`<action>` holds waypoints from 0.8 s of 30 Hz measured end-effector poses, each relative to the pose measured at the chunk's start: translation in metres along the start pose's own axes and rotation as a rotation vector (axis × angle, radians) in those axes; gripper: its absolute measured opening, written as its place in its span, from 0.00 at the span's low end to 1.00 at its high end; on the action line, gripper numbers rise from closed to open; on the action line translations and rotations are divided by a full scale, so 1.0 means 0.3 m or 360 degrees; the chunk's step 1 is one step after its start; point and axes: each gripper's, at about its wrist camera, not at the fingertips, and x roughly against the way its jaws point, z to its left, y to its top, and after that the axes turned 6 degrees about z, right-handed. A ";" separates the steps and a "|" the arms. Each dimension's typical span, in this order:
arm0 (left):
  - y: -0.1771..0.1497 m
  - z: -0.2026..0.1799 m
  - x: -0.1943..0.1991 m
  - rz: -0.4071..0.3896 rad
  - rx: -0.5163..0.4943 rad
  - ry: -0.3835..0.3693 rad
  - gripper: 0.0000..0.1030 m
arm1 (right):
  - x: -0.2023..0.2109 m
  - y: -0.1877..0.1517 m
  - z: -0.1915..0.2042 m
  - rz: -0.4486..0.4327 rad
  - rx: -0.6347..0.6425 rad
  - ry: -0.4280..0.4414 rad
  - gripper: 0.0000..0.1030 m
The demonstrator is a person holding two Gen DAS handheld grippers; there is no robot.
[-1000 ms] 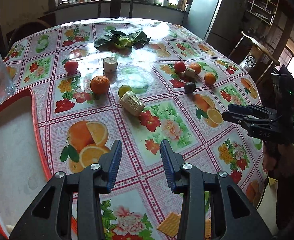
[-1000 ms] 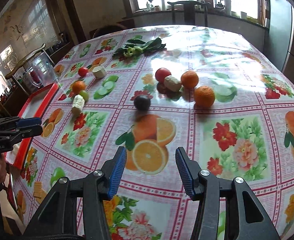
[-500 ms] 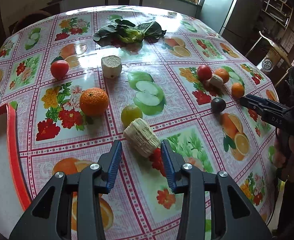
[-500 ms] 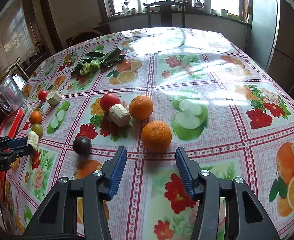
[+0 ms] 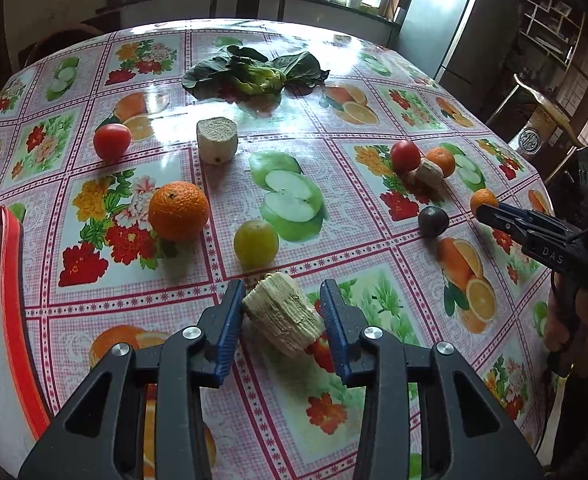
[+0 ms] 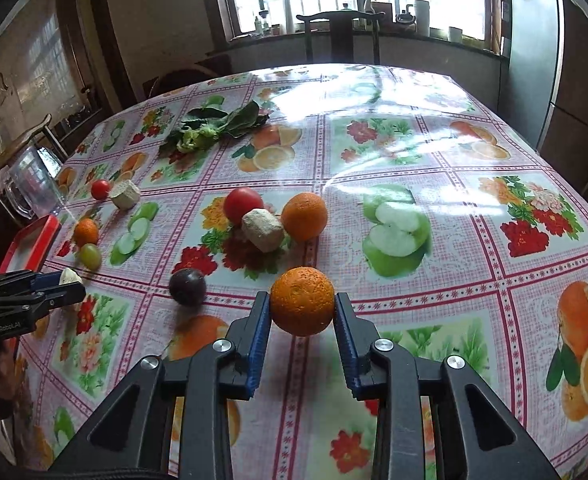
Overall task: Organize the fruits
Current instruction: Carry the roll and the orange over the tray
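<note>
- Your right gripper (image 6: 302, 320) has just been closing; its blue pads (image 6: 260, 336) now press both sides of an orange (image 6: 302, 301), which sits on the tablecloth (image 6: 434, 148) at the fingertips.
- Your left gripper (image 5: 281, 320) has just been closing around a pale ribbed chunk (image 5: 284, 314). The left pad touches it; on the right a narrow gap seems to remain, so you cannot call it clamped.
- The chunk lies tilted on the cloth, just this side of a yellow-green fruit (image 5: 256, 242).
- A larger orange (image 5: 179, 211) rests beside that fruit, near the red-rimmed tray (image 5: 12, 280) at the left edge.
- A dark plum (image 6: 187, 286) lies just left of the right gripper.
- Behind it, a tomato (image 6: 243, 203), a pale block (image 6: 262, 229) and a third orange (image 6: 304, 216) sit touching in a cluster.
- A second tomato (image 5: 112, 141) and a cut pale cylinder (image 5: 217, 140) lie farther off, with leafy greens (image 5: 254, 72) beyond.
</note>
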 end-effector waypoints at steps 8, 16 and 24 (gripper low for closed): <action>-0.108 0.006 0.119 -0.0044 0.0000 -0.0054 0.35 | 0.109 -0.086 0.175 0.0008 0.0102 0.0244 0.31; -0.214 0.055 0.251 -0.0120 0.0032 -0.0062 0.35 | 0.151 -0.147 0.349 0.0053 0.0200 0.0394 0.31; -0.300 0.140 0.341 -0.0169 0.0087 -0.0018 0.35 | 0.174 -0.175 0.504 0.0071 0.0302 0.0493 0.31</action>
